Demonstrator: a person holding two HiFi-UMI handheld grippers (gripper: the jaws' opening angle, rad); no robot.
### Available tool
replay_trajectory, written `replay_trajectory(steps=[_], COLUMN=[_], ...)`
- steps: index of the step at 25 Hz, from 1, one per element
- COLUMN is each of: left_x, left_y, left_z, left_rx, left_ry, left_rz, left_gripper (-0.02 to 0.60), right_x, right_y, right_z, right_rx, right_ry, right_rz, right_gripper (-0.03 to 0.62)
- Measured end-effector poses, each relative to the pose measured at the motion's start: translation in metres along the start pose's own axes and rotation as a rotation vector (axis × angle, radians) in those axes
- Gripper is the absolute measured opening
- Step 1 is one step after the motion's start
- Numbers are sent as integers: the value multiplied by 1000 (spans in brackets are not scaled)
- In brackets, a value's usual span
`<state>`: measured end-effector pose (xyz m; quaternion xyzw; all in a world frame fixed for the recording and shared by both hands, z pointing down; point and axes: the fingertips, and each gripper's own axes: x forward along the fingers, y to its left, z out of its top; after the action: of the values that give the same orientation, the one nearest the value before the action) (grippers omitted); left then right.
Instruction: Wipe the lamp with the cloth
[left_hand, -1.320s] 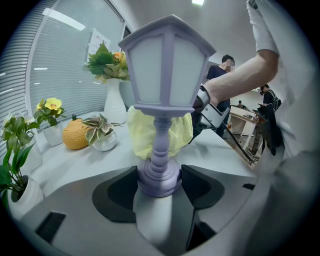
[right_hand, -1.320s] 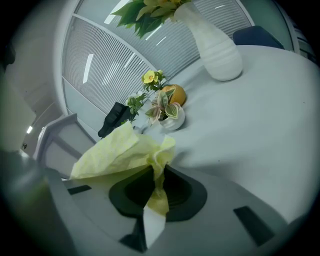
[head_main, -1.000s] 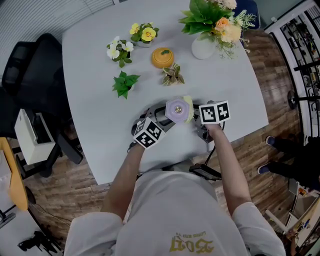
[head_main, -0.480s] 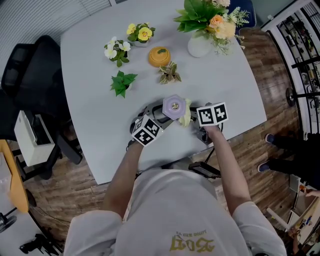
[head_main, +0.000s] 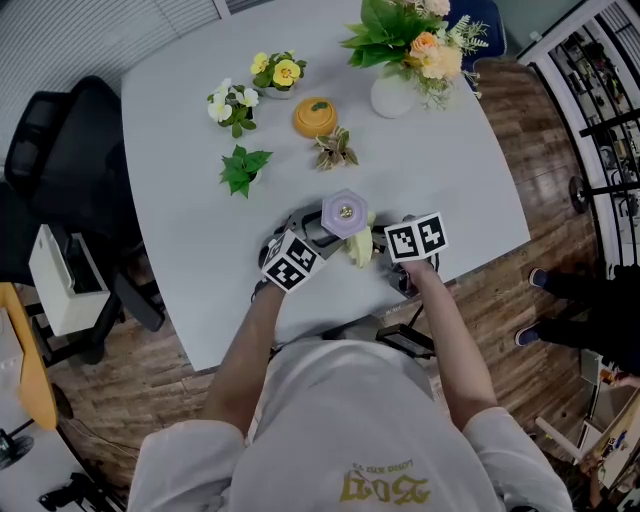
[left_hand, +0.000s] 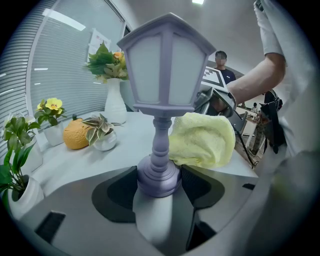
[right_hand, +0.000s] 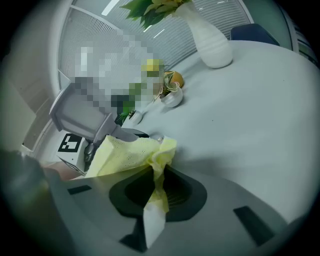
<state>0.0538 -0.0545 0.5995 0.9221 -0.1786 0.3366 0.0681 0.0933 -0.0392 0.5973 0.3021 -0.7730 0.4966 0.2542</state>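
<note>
Pinching the cloth (right_hand: 130, 152), right claw (right_hand: 159, 187) half-covers the lamp (right_hand: 80, 117) stem.

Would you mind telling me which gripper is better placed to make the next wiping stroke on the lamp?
The right gripper: it is shut on the yellow cloth, right beside the stem of the lamp. The left gripper is shut on the lamp's base, steadying it.

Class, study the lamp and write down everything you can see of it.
The lamp is a pale lilac lantern: a peaked six-sided cap, frosted white panes, a slim turned stem and a round base, plastic-looking. It is upright, its base clamped in the left tool, near the table's front edge. The yellow cloth, held by the right tool, touches its stem below the shade.
</note>
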Motion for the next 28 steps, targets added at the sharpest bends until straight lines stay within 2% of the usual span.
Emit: replay_trajectory(steps=[7, 10, 14, 16, 28], left_x=[-1, -4, -26, -40, -146], left_y=[-1, 2, 11, 14, 26], left_z=[-1, 1, 12, 19, 71], left_rx=[-4, -67, -184, -217, -293], left_ry=[-10, -25, -111, -154, -424], left_rz=[-10, 1, 53, 88, 330], left_gripper=[273, 275, 273, 270, 39], right_x=[-12, -23, -42, -53, -125], right_y=[4, 5, 5, 8, 51], right_z=[4, 9, 17, 22, 42], right_rx=[15, 10, 3, 1, -82], right_ry=[-72, -134, -226, -284, -614], right_rz=[-22, -54, -119, -152, -320], right_gripper=[54, 54, 54, 54, 54])
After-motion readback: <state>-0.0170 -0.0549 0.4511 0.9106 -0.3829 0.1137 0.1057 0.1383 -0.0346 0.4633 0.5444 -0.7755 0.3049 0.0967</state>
